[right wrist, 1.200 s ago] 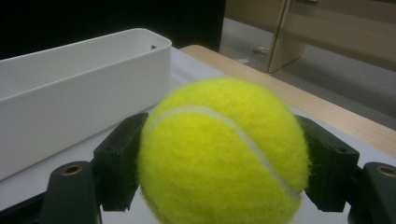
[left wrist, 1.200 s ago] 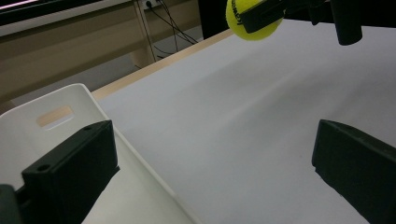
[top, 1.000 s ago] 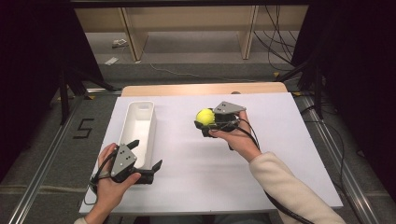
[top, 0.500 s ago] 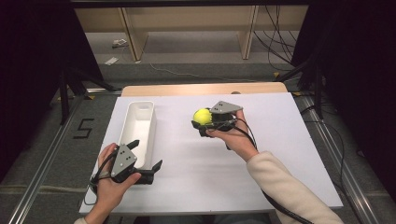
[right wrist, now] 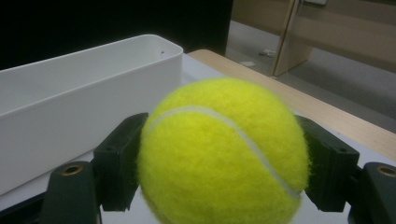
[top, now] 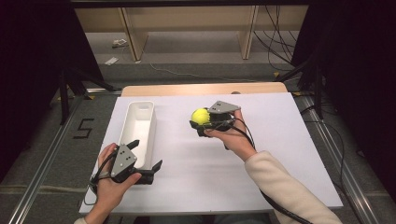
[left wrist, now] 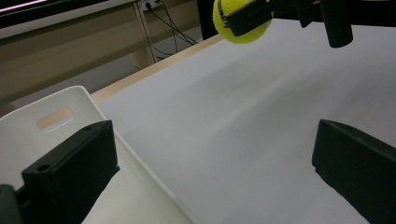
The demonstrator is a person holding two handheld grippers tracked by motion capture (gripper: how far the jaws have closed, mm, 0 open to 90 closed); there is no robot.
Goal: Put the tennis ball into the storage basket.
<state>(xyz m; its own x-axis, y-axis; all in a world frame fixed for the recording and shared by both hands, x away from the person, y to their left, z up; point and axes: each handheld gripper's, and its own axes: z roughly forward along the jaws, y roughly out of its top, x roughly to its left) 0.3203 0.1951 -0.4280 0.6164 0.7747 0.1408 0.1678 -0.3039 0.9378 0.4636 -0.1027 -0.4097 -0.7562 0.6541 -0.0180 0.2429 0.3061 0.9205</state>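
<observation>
A yellow tennis ball (top: 201, 116) is held above the middle of the white table, with my right gripper (top: 200, 123) shut on it. In the right gripper view the ball (right wrist: 223, 154) sits squeezed between the two black jaws, and in the left gripper view the ball (left wrist: 241, 19) hangs at the top. A long white bin (top: 138, 132) lies empty at the left of the table, its side wall (right wrist: 84, 112) close to the ball. My left gripper (top: 145, 156) rests open at the bin's near end, one jaw over the bin, one over the table.
The white table top (top: 261, 154) lies on a wooden board (top: 201, 88) that shows along its far edge. Wooden shelf legs (top: 130, 37) and cables (top: 280, 28) stand on the floor beyond. A dark frame post (top: 63, 88) stands at the far left.
The right gripper with the ball has drifted slightly left, toward the bin. The left gripper has not moved.
</observation>
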